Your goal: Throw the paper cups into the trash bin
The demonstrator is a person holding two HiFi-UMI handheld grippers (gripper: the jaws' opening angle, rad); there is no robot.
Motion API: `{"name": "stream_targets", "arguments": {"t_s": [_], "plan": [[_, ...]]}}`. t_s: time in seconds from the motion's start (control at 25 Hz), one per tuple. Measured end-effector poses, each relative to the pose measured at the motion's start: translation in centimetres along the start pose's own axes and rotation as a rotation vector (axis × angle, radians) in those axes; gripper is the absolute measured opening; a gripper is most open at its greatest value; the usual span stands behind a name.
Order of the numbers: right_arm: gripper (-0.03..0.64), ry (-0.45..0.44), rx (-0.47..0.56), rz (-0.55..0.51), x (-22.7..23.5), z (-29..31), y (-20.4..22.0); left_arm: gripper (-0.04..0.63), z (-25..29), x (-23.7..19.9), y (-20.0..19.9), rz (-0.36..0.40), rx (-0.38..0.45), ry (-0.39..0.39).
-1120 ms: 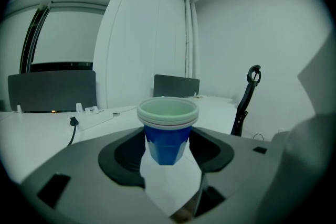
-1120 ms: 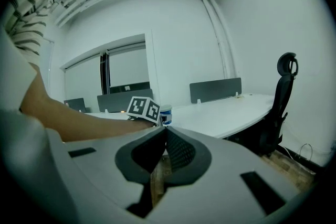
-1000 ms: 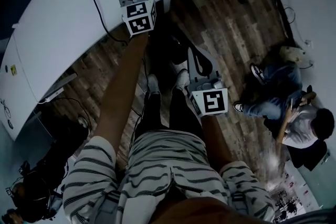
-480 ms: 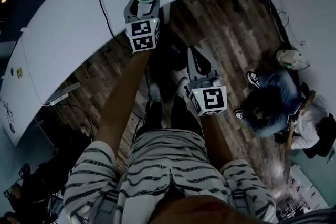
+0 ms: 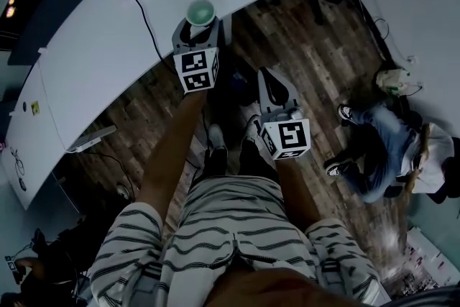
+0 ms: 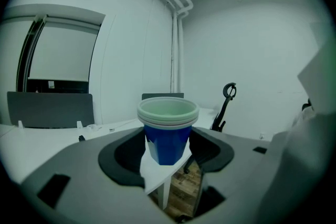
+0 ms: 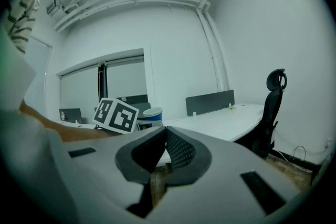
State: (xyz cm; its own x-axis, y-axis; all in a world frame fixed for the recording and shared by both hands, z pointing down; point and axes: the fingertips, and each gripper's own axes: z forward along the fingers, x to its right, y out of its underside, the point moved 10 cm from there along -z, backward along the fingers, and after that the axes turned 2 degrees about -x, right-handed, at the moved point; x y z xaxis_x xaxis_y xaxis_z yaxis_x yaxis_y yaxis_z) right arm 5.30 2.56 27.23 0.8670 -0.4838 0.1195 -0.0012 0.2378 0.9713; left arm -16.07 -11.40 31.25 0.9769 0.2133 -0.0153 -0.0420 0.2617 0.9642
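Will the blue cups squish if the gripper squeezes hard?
Probably a little, but the stacked rims suggest several paper cups nested, which likely stiffens the walls. The top one looks empty, so they are probably very light. Narrower at the base, they might tip if bumped.

White desk, black cable across it; wood floor; person seated right.
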Motion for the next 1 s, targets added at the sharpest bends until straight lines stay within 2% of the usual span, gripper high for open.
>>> {"name": "stream_targets", "arguments": {"t_s": [0.28, 0.6, 1.0], "plan": [[0.008, 0.016, 0.019, -0.001, 0.2, -1.5, -0.9, 0.279, -2.9, 1.7, -1.1, -0.016, 0.024, 0.033], [0.008, 0.021, 0.029, -0.005, 0.3, -2.8, -1.6, 0.279, -5.2, 3.4, -2.3, 0.048, 0.036, 0.089], [0.009, 0.105, 0.006, -0.005, 1.4, -4.9, -0.2, 0.279, -8.0, 6.6, -1.7, 0.06, 0.022, 0.157]]}}
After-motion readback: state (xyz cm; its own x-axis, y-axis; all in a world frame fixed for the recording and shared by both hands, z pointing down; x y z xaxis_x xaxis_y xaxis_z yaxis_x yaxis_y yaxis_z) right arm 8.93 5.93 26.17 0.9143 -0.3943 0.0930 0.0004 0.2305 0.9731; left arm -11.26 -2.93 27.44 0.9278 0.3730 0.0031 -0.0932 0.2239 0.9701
